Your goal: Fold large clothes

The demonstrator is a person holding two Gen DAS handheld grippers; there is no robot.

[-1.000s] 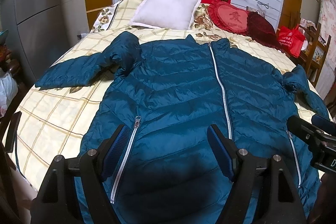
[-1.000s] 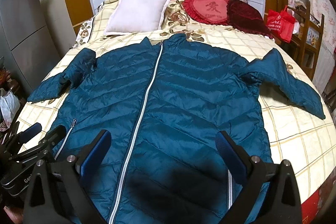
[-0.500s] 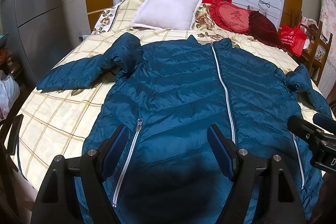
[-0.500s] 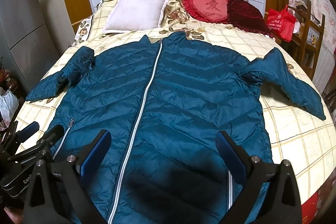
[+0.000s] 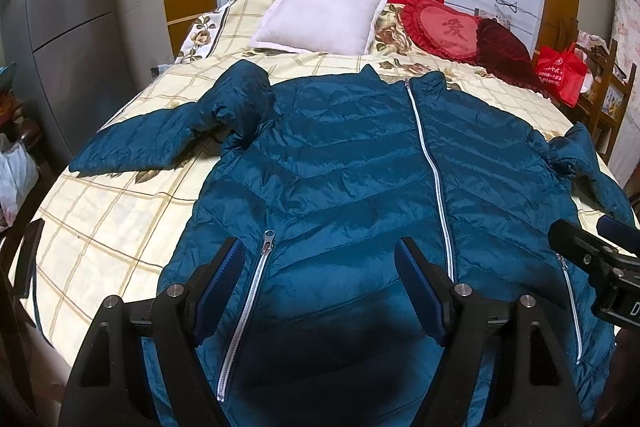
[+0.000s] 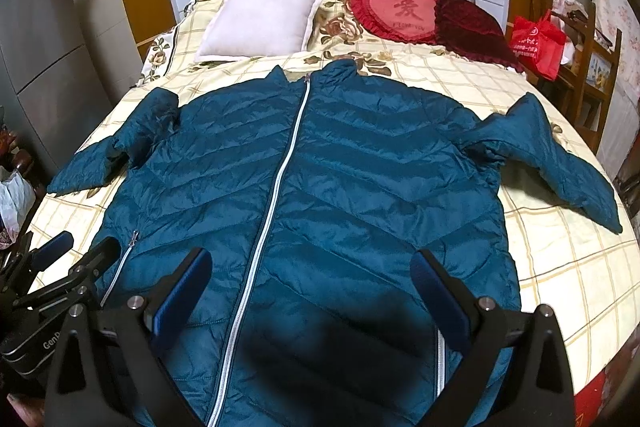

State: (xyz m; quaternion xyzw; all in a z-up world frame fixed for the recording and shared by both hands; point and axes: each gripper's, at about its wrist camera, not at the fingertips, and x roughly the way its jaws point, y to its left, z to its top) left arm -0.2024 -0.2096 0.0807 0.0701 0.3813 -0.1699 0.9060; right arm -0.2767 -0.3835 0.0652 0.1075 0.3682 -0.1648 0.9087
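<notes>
1. Your left gripper [image 5: 320, 267] hangs with its jaws spread wide and nothing between them, above the jacket's lower front by the left pocket zipper [image 5: 244, 311].
2. Your right gripper [image 6: 310, 283] is likewise wide apart and empty, over the hem area just right of the centre zipper [image 6: 280, 179].
3. The blue puffer jacket [image 6: 340, 179] lies front-up and zipped on the bed [image 6: 560, 267], collar at 12 o'clock toward the white pillow [image 6: 260, 23], hem at 6 o'clock under your tools.
4. The sleeves splay out: the left sleeve [image 5: 160, 139] at about 10 o'clock, bunched at the shoulder; the right sleeve [image 6: 560, 163] at about 2 o'clock.
5. Expect it to be light, soft and springy; the shiny shell looks slippery, so folds will likely puff back open.
6. Pinch a full quilted ridge or seam, not flat shell. A sleeve cuff or the side seam near each shoulder looks like the best hold for the first fold inward.
</notes>
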